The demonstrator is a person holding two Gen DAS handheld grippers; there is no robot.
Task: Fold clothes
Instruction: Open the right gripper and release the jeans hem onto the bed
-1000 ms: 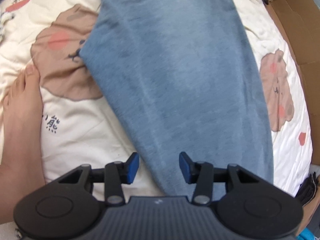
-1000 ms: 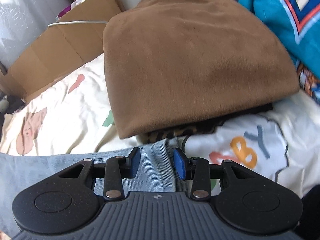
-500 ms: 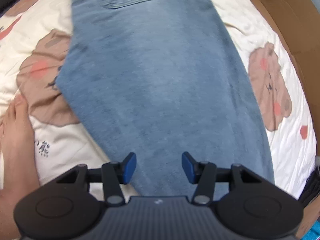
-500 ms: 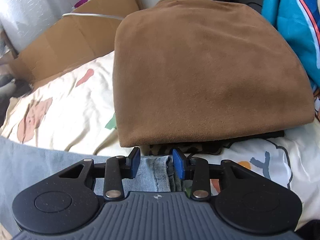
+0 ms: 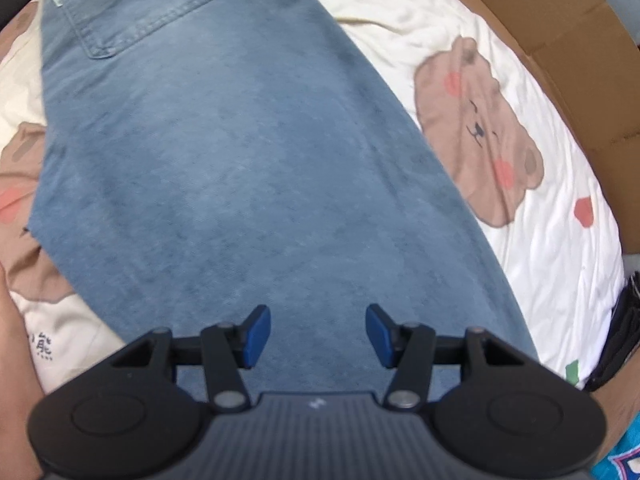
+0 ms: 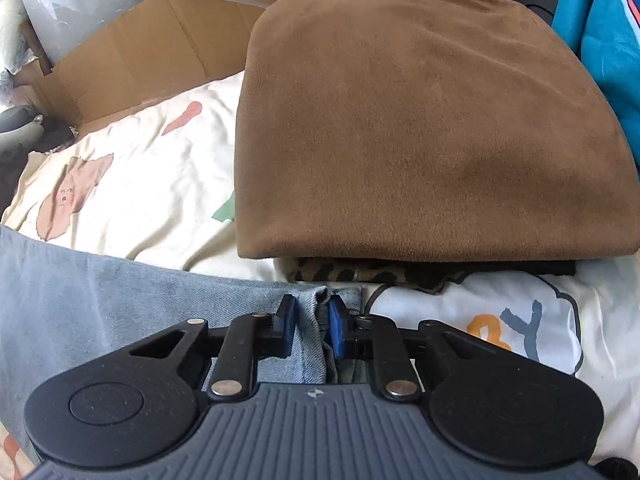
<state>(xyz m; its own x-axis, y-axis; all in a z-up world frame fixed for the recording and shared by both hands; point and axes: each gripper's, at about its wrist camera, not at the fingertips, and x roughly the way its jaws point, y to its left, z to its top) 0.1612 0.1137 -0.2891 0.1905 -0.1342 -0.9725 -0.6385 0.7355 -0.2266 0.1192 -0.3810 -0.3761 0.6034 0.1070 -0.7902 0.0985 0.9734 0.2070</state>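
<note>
Since a moment ago, the right gripper (image 6: 311, 326) has been closing and now pinches the hem of the light-blue denim jeans (image 5: 248, 168); the left gripper (image 5: 318, 336), jaws apart and empty, has slid along them. The jeans lie flat on the cream bear-print bedsheet (image 5: 532, 184). Grip through both layers, then fold leftward: the folded brown suede garment (image 6: 420, 120) crowds the far side, cardboard (image 5: 568, 40) the right.

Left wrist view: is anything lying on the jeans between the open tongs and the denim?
Nothing visible does. The left tongs hang open over bare jeans, which lie flat on the bear-print bedsheet. The right tongs, whose jaws have just been closing, already pinch the jeans' hem, with the brown folded garment lying beyond.
</note>
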